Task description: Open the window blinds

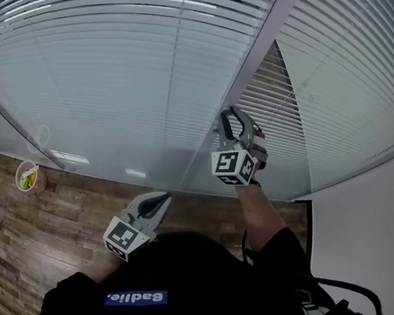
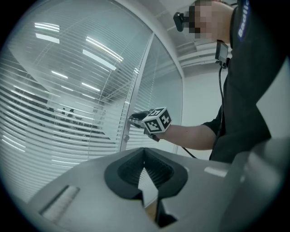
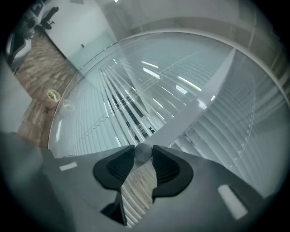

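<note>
The window blinds [image 1: 101, 72] hang behind glass straight ahead of both claws. Their slats lie level, with the long axis running side to side. A small round knob [image 3: 143, 152] sits on the white frame post [image 1: 267, 30] that splits the blinds into two panels. We see the right claw [image 1: 234, 123] pinching this knob between its tips, the pads touching it on both sides. Just beyond that claw, beside the post, a band of slats [image 1: 268, 98] shows dark gaps, while the slats further off look flat and pale.

The left claw [image 1: 161, 200] is below and to the left of the right one, well apart from it. It is pressed together with nothing in it, and it is near the glass but we cannot tell if it touches.

Under both claws is a wood floor [image 1: 21, 232], and far to the left of the left claw a small cup [image 1: 28, 176] stands by the foot of the glass. To the right of the right claw is a plain white wall [image 1: 378, 238].
</note>
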A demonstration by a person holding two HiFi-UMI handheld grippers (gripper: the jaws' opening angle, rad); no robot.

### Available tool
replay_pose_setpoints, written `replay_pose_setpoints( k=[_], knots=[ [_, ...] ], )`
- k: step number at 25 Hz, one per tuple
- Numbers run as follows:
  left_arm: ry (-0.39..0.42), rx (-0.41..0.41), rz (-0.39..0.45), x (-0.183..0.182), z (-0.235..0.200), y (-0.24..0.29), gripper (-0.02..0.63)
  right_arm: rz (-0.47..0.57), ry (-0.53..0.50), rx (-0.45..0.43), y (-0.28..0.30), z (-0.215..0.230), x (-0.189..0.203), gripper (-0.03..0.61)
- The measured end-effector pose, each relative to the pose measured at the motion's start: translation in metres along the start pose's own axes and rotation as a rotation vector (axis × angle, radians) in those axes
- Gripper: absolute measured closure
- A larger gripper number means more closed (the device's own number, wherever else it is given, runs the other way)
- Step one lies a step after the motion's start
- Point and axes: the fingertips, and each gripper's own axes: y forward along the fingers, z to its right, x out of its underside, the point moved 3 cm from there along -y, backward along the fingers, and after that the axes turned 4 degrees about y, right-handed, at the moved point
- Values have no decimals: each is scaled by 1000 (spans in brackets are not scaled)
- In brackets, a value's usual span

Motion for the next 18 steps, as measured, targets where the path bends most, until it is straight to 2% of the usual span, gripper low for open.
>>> replay_pose_setpoints(
  k=[6, 8, 18],
  knots=[
    [2, -10, -3, -1, -3, -4, 614, 14, 324, -2, 0, 5, -1, 451],
    [2, -10, -4, -1, -3, -5, 614, 18, 400, 1, 0, 7, -1, 451],
    [4, 2, -7, -2, -6, -9, 614, 16, 557, -3, -2, 10, 1, 451]
  ],
)
